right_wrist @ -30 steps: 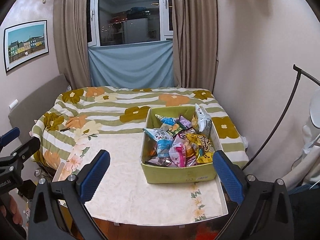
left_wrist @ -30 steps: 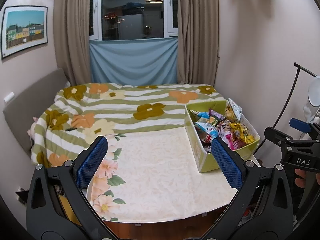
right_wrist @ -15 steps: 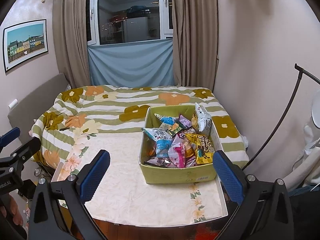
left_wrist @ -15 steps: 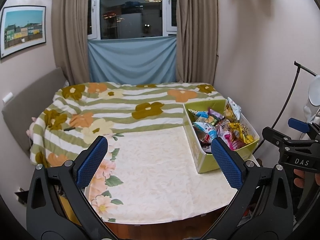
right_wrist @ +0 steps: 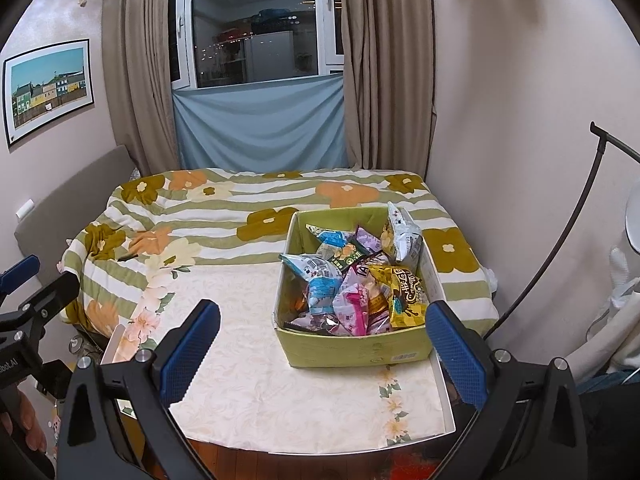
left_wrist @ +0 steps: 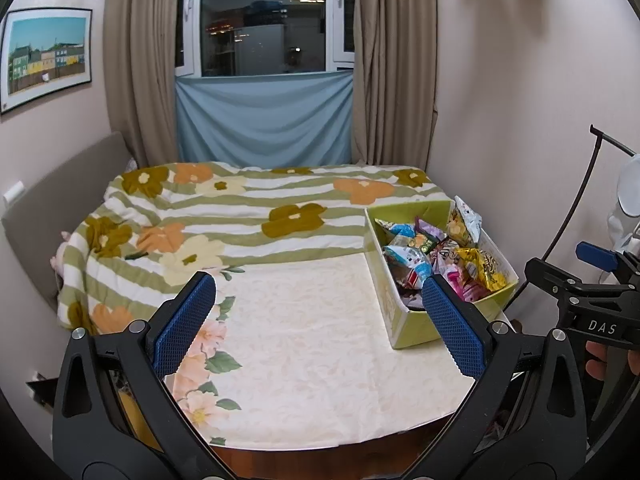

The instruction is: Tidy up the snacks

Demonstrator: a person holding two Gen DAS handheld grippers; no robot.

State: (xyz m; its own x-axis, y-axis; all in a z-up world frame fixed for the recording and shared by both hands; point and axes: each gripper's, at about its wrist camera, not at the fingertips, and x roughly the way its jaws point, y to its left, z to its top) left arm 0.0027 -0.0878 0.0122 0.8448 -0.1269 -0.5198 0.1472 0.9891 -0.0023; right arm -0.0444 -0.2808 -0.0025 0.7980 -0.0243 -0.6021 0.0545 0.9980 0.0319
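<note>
A green cardboard box (right_wrist: 356,350) (left_wrist: 408,330) stands on the right part of a cream floral tablecloth (right_wrist: 248,320) (left_wrist: 304,328). Several snack packets (right_wrist: 352,276) (left_wrist: 440,256) fill it, among them a yellow bag (right_wrist: 404,294), a pink one (right_wrist: 356,312) and a light blue one (right_wrist: 316,280). My left gripper (left_wrist: 318,322) hangs open over the cloth, left of the box, holding nothing. Near the table's front edge my right gripper (right_wrist: 324,344) is also open and empty, facing the box's front wall. Each gripper's frame shows at the edge of the other's view.
Behind the table lies a bed with a green-striped flower quilt (right_wrist: 256,204). A pale wall and a black lamp stand (right_wrist: 560,232) close off the right side. A person's fingers (right_wrist: 28,428) hold the left tool's handle. Curtains and a window are at the back.
Both views have shifted slightly; the box sits a little higher in the left wrist view. Both grippers stay open and nothing on the table has moved.
</note>
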